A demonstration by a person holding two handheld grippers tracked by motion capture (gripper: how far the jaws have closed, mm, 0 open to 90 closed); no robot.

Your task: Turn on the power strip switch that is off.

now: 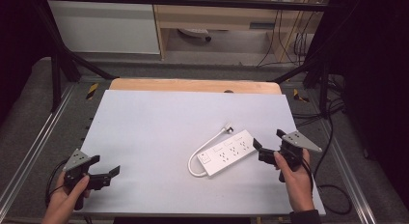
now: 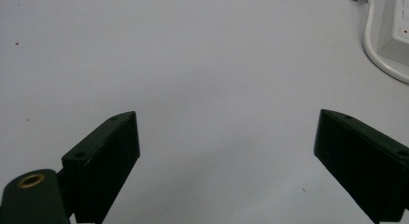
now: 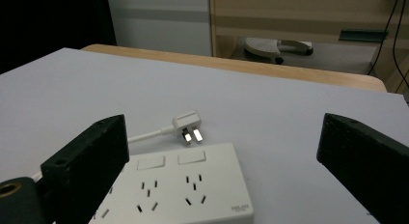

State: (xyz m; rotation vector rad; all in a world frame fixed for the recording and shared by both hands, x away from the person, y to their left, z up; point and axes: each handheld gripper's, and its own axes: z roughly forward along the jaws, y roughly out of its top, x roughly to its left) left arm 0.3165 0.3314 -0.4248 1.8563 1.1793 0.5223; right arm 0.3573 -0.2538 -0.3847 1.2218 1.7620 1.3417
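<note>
A white power strip [image 1: 228,153] lies flat on the pale grey tabletop [image 1: 154,132], just ahead of the right gripper [image 1: 269,146] and angled across it. Its top face carries rows of dark socket slots and two flat white rocker switches [image 3: 150,161], and small grey lettering sits near one corner. A short white cord [image 1: 194,162] loops out of the end farther from the right gripper, runs along the strip's far side and ends in a white plug [image 3: 188,126] with its bright metal pins showing — the plug rests on the tabletop just beyond the strip, apart from it.

The right gripper has its jaws spread wide with nothing between them; the strip's near end lies low between them, untouched. The left gripper [image 1: 107,167] is well apart from the strip, near the person's edge of the tabletop, jaws likewise wide open and empty. In the left gripper view a corner of the strip and a curve of cord sit far off to the upper right.

Between the two grippers the surface is bare — broad open room ahead of the left gripper and beyond the strip toward the far wooden edge [image 1: 193,85]. The right gripper is close to the tabletop's side edge, where a black cable [image 1: 333,185] trails on the floor.
</note>
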